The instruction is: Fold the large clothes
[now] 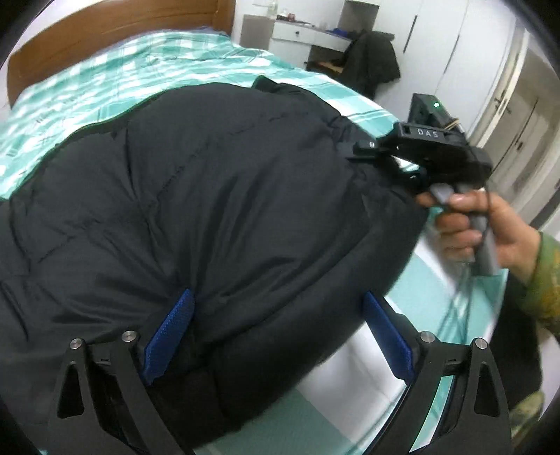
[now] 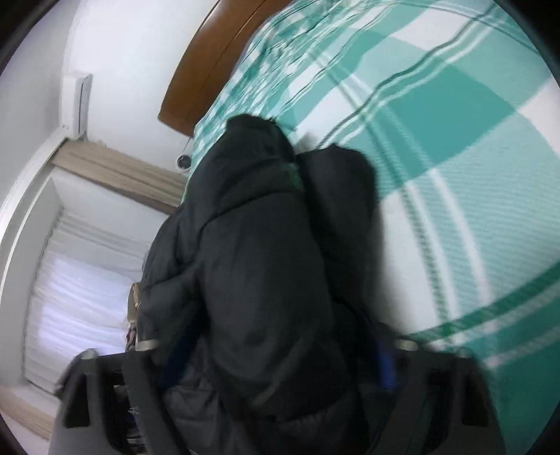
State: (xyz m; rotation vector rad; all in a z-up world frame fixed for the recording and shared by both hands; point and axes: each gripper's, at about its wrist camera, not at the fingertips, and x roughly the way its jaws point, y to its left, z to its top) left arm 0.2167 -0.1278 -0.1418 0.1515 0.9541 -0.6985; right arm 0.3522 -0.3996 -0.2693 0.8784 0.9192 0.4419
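Note:
A big black puffer jacket (image 1: 210, 196) lies bunched on the green-and-white checked bed (image 1: 147, 66). My left gripper (image 1: 276, 329) stands wide open with the jacket's near edge bulging between its blue pads (image 1: 171, 336). My right gripper (image 1: 364, 150) shows at the right of the left wrist view, held by a hand, its tips against the jacket's far side. In the right wrist view the jacket (image 2: 259, 266) fills the space between the right gripper's (image 2: 280, 357) fingers, blurred; the jaws stand apart around the thick fabric, and I cannot tell whether they grip it.
A wooden headboard (image 1: 105, 31) stands at the far end of the bed. A desk with a dark coat over a chair (image 1: 371, 59) and white wardrobes (image 1: 455, 52) are at the back right. A curtained window (image 2: 84, 273) and wall air conditioner (image 2: 78, 105) are at the left.

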